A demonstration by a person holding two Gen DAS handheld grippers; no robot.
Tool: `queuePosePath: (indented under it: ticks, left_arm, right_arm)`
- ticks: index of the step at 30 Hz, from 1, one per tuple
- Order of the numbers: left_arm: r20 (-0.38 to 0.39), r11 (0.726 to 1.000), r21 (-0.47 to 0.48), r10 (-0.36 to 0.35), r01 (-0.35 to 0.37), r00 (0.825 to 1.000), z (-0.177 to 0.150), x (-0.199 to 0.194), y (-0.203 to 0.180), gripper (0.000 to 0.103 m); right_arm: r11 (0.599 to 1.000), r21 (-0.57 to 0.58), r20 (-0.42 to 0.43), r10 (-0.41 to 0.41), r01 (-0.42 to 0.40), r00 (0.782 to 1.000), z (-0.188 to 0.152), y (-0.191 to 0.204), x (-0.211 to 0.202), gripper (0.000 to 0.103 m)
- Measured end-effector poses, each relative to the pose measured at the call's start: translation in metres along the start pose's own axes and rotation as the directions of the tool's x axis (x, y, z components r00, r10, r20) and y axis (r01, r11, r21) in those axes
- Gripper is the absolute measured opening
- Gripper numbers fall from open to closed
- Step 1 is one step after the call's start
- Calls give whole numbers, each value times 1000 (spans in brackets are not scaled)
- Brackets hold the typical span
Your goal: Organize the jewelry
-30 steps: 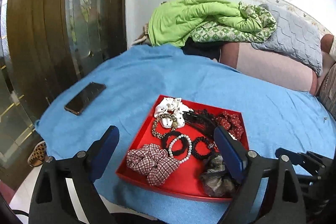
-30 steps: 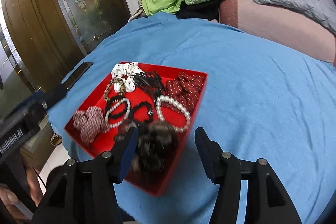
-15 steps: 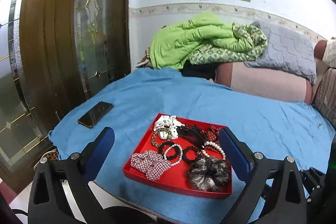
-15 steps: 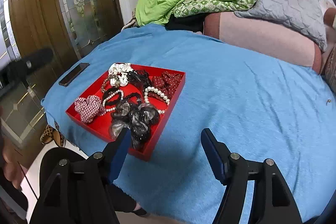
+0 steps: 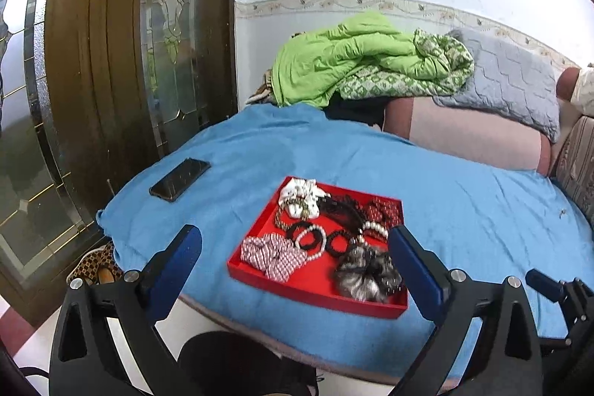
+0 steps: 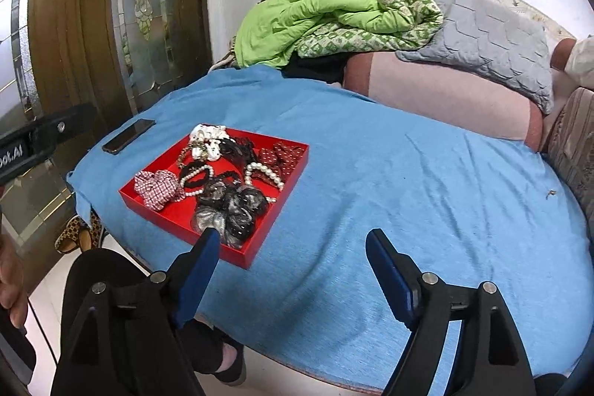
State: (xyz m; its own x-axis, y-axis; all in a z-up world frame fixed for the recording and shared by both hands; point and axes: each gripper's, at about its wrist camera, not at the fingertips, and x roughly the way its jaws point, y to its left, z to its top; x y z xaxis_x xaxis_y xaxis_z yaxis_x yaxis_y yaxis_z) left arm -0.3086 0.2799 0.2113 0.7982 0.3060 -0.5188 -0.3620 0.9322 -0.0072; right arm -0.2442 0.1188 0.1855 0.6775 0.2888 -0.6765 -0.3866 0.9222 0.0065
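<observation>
Tray: a corner points at the camera; no clear long axis.
Left gripper: jaws wide, empty, tray beyond.
Right gripper: jaws have just been opening, empty; tray ahead-left.

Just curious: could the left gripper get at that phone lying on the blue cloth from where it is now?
Probably yes. The phone lies alone on the blue cloth, left of the red tray, nothing on it. The left gripper is open and empty.

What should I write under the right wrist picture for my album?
Open right gripper above blue cloth, beside a red tray of scrunchies and bead bracelets.
</observation>
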Motion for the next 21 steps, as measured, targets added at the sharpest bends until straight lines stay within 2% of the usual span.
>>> queuePosePath:
  ticks: [8,21]
  left_arm:
    - [-51,999,19,-31,32,998,-17,-2,-3,100]
    - [-71,997,63,-50,55,996,-28,-3,-10,100]
  right_arm:
    - [999,31,-25,-38,39,999,-10,-5,-1,85]
    - [998,3,-4,-67,67,998,-13,1,-4,86]
